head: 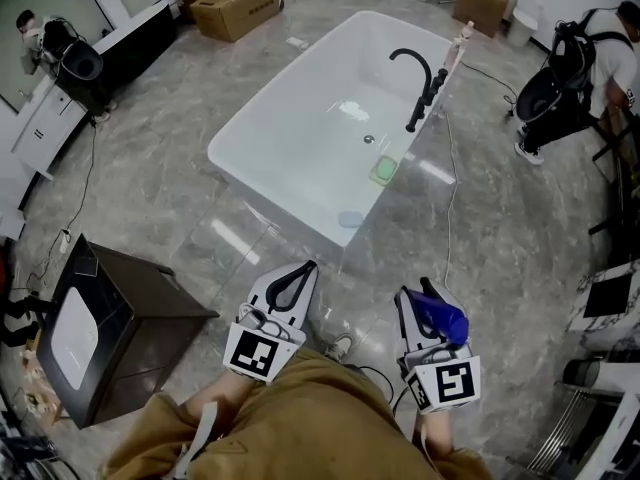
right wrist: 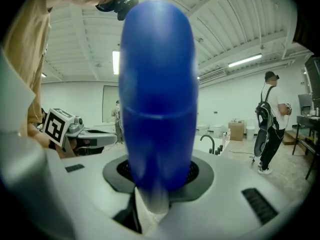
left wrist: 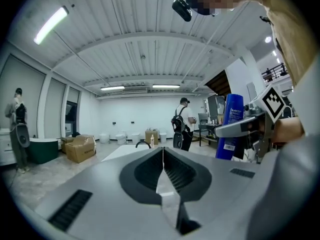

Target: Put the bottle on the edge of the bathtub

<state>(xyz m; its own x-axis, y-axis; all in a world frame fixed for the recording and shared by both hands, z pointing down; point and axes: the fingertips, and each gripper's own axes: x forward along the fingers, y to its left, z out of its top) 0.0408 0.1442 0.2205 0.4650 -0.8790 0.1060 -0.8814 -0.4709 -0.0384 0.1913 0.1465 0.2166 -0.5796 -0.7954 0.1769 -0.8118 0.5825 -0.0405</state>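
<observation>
My right gripper is shut on a blue bottle, held low at the right near my body. In the right gripper view the blue bottle stands upright between the jaws and fills the middle. The left gripper view shows the same bottle off to the right, with a printed label. My left gripper is shut, its jaws meeting tip to tip with nothing between them. The white bathtub lies ahead on the marble floor, with a black faucet on its right edge.
A green pad and a pale blue item lie at the tub's near right edge. A dark cabinet stands at the left. Cardboard boxes sit beyond the tub. A person with a backpack stands at the right.
</observation>
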